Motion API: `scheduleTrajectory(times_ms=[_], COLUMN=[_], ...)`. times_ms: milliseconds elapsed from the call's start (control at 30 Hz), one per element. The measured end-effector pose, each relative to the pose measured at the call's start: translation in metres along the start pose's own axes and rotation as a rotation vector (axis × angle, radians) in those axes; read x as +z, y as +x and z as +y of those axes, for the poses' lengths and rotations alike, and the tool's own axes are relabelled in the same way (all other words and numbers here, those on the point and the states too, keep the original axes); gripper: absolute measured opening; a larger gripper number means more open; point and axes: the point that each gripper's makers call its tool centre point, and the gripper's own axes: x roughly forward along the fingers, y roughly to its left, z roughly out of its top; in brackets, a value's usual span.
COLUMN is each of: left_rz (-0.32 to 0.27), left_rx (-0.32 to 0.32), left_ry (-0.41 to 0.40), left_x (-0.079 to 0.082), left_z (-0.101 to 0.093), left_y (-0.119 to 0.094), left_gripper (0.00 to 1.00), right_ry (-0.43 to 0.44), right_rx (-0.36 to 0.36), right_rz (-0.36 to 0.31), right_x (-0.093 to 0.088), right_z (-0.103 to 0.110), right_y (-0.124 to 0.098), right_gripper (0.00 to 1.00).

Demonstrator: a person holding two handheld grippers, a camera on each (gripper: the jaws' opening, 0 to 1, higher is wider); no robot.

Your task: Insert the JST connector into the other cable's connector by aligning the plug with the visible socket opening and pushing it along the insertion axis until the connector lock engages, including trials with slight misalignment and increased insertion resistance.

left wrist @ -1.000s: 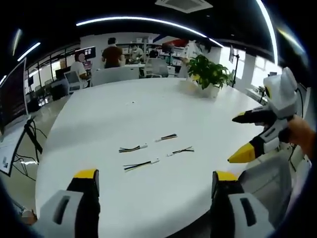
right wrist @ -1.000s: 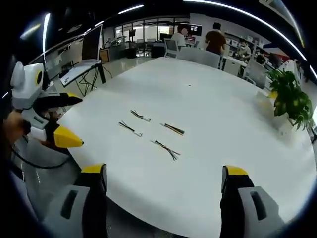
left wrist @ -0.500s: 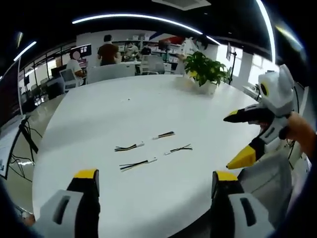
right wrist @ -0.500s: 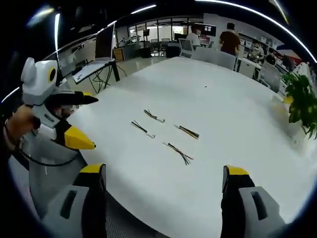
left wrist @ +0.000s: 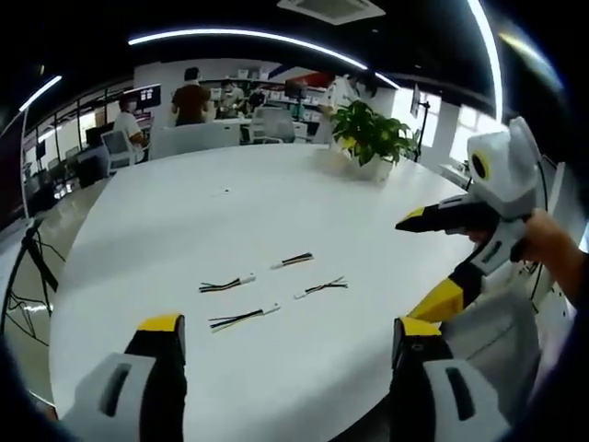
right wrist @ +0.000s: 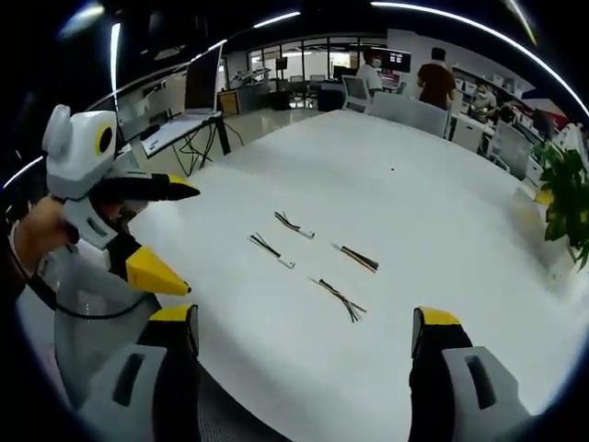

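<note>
Cables lie untouched: four short JST leads rest loose on the white bench (left wrist: 166,212), grouped near its near edge, each apart from the others, none mated.

Left claw (left wrist: 285,345) stands wide open with nothing between its yellow-tipped jaws. It is held back over the bench edge, short of the leads, which reads as an approach posture. Right claw (right wrist: 304,336) is likewise spread wide and empty, also well short of the leads. In the left gripper view the right claw (left wrist: 440,258) comes in from the right, jaws parted, a hand (left wrist: 552,249) behind it. In the right gripper view the left claw (right wrist: 166,230) comes in from the left.

Orientation, left gripper view: every lead lies flat, long axis roughly across the view with a slight rise to the right.
- Near-left lead (left wrist: 241,319): white connector at its right end, wires trailing left.
- Upper-left lead (left wrist: 225,284): white connector at right.
- Upper-right lead (left wrist: 293,261): connector at its left end.
- Right lead (left wrist: 321,288): connector at left, wire ends splayed to the right.

Which housings are plug and which socket is too small to tell. The two columns point their connectors towards each other, so I judge them to be laid out as mating pairs.

A potted plant (left wrist: 368,138) stands at the far side of the bench.
</note>
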Motion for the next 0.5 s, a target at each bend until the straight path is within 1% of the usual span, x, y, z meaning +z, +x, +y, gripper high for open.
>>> scheduleTrajectory(times_ms=[67,100,267,500], left_rz=[-0.009,-0.012,0.010,0.013], left_rx=[-0.033,-0.036,-0.016,-0.028], left_ry=[-0.046,-0.050,-0.009,-0.007], left_x=[0.0013,0.0018,-0.0032,-0.0039], left_z=[-0.0042,-0.0038,-0.0017,-0.0021], left_y=[0.0013,0.0016,0.0050,0.0101], left_gripper=[0.89,0.89,0.89,0.89], right_ry=[-0.004,-0.003,0.000,0.007], right_rx=[-0.001,-0.001,-0.002,-0.005], right_rz=[0.006,0.008,0.021,0.027], right_x=[-0.0007,-0.0011,-0.0037,-0.0051], right_z=[-0.0005,-0.0007,-0.0011,-0.0024], right_y=[0.0004,0.0008,0.0024,0.0064], right_gripper=[0.94,0.94,0.93,0.93])
